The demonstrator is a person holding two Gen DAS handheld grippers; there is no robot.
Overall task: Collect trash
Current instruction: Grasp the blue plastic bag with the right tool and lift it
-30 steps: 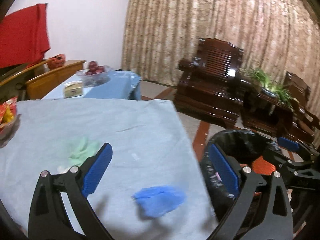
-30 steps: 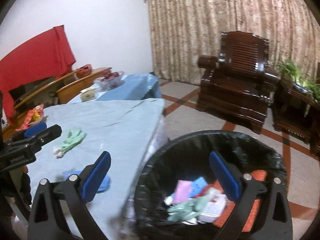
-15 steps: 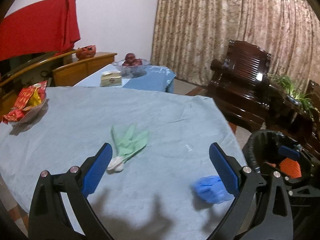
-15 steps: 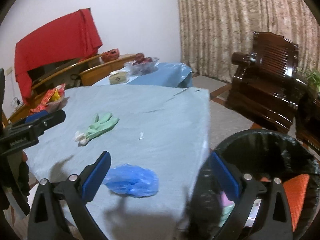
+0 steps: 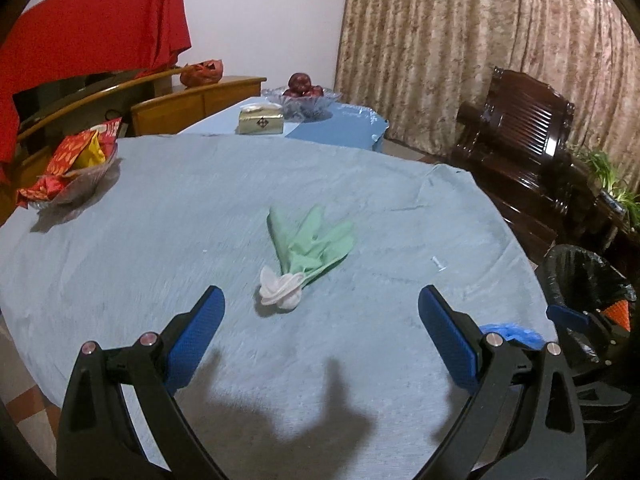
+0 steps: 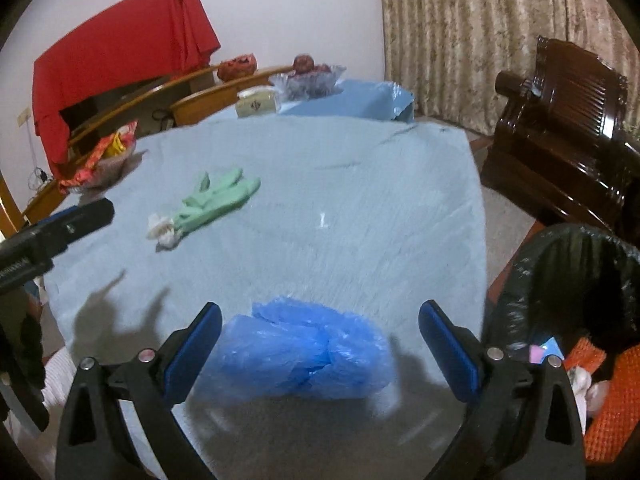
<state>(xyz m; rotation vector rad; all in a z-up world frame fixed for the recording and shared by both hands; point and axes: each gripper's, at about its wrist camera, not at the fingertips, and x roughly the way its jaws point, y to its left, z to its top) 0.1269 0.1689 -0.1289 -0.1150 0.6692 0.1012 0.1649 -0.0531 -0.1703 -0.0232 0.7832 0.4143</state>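
A green rubber glove [image 5: 310, 246] with a white cuff lies on the light blue tablecloth [image 5: 200, 208], just ahead of my open left gripper [image 5: 320, 320]. It also shows in the right wrist view [image 6: 208, 204]. A crumpled blue plastic bag [image 6: 304, 354] lies near the table's front edge, between the fingers of my open right gripper [image 6: 320, 336]; a bit of it shows in the left wrist view [image 5: 510, 330]. A black-lined trash bin [image 6: 560, 304] with trash inside stands off the table's right side, also in the left wrist view [image 5: 580, 276].
A bowl of red and yellow snack packets [image 5: 72, 172] sits at the table's left. A tissue box [image 5: 262, 122] and a glass fruit bowl [image 5: 306, 98] stand on a farther table. Dark wooden armchairs [image 5: 516, 140] and curtains are at the right.
Both grippers have swung left from the bin toward the table. The glove now lies ahead of the left gripper, and the blue bag sits between the right fingers.
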